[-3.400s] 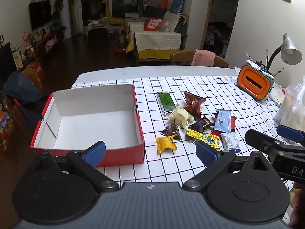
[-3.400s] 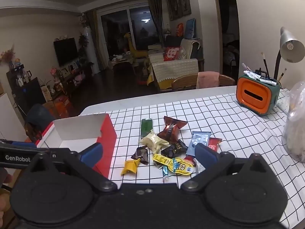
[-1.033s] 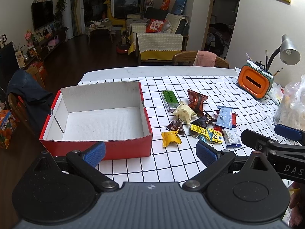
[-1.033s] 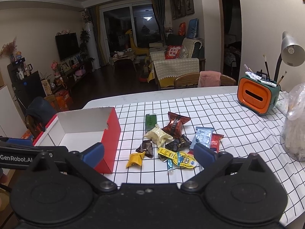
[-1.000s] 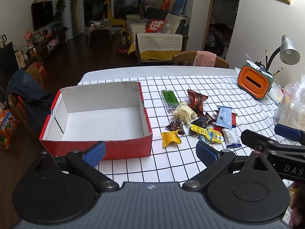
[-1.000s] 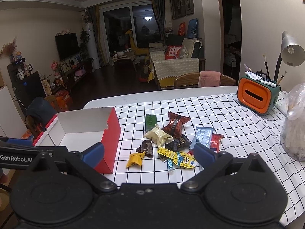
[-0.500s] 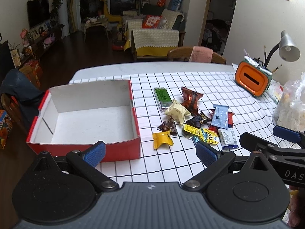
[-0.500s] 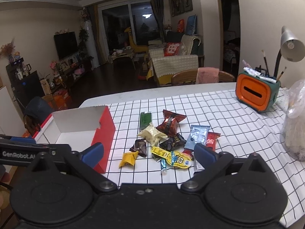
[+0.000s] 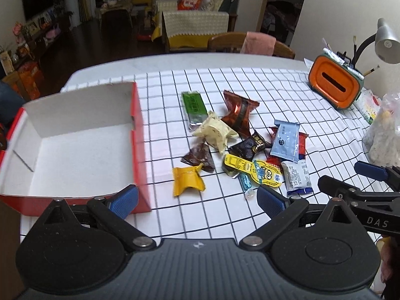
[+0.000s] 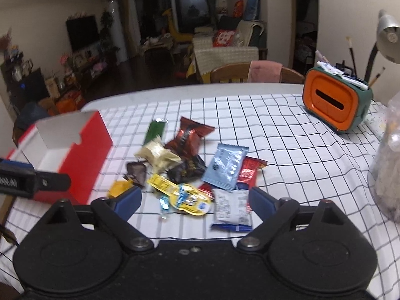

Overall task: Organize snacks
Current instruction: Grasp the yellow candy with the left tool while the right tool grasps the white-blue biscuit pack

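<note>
A pile of wrapped snacks lies on the checked tablecloth: a yellow packet (image 9: 187, 180), a green bar (image 9: 193, 108), a cream packet (image 9: 216, 132), a light blue packet (image 9: 285, 140) and a yellow cartoon sachet (image 9: 252, 170). An empty red box (image 9: 75, 145) with a white inside stands left of them. My left gripper (image 9: 197, 197) is open and empty, just above the table before the yellow packet. My right gripper (image 10: 195, 201) is open and empty, low over the cartoon sachet (image 10: 182, 193) and a white packet (image 10: 231, 211). The red box (image 10: 75, 147) is at its left.
An orange and green pen holder (image 9: 336, 87) and a desk lamp (image 9: 386, 42) stand at the far right. A clear plastic bag (image 9: 382, 135) sits at the right edge. A wooden chair (image 9: 250, 43) stands behind the table. The right gripper's finger (image 9: 360, 195) shows in the left wrist view.
Both grippers have moved forward and down toward the snack pile, which now looks larger. Both have stayed open. No snack has moved.
</note>
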{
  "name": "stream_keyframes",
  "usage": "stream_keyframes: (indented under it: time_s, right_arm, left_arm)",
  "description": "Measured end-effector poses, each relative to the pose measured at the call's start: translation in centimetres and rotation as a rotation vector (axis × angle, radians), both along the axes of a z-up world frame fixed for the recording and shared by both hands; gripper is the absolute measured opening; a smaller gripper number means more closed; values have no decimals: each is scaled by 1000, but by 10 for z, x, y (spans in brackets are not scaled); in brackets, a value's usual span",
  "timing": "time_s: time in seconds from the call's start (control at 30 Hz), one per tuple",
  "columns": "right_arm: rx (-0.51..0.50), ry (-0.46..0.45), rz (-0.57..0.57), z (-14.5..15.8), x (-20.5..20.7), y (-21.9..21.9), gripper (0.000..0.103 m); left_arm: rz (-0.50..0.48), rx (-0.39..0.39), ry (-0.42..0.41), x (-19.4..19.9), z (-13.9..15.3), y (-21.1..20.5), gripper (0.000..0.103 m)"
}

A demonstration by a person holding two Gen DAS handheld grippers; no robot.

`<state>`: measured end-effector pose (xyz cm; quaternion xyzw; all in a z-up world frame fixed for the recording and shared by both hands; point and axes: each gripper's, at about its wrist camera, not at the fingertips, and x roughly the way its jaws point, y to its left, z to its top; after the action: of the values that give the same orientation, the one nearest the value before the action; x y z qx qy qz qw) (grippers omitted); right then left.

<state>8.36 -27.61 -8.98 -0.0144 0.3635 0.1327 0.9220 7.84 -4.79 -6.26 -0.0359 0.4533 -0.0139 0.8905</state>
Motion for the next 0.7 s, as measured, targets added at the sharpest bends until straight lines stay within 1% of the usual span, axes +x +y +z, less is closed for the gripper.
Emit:
stream_keyframes:
  time_s: [0.07,0.1,0.27,0.37,0.43,0.5,0.57,0.63,0.7]
  right_arm:
    - [-6,27,2,-9,11,-8,88]
    - [-6,44,0,-15,17,-12,83]
    - [-10,106,-12,-39,42,-20,80]
    - [-10,136,0,-51,54,-22,78]
    - [-16,156,8,-59,60,-23,77]
    - [-15,169,14,-65,66,-24,75]
    - [-18,182,14,-71,72,-24,74]
    - [-23,197,10,-77,77,-25,70]
    - [-28,214,8,-83,81,-25,67]
  left_arm:
    - [2,1,12,8,-7,-3,102]
    - [3,-1,17,12,-11,-4,102]
    - [25,25,61,33,-31,-10,101]
    - [25,45,79,44,-42,-14,95]
    - [23,56,94,52,-49,-17,89]
    - [19,51,110,61,-57,-19,86]
    - [20,43,133,69,-65,-19,81]
    - [21,52,147,75,-72,-19,74]
    - [23,71,159,81,-79,-20,71]
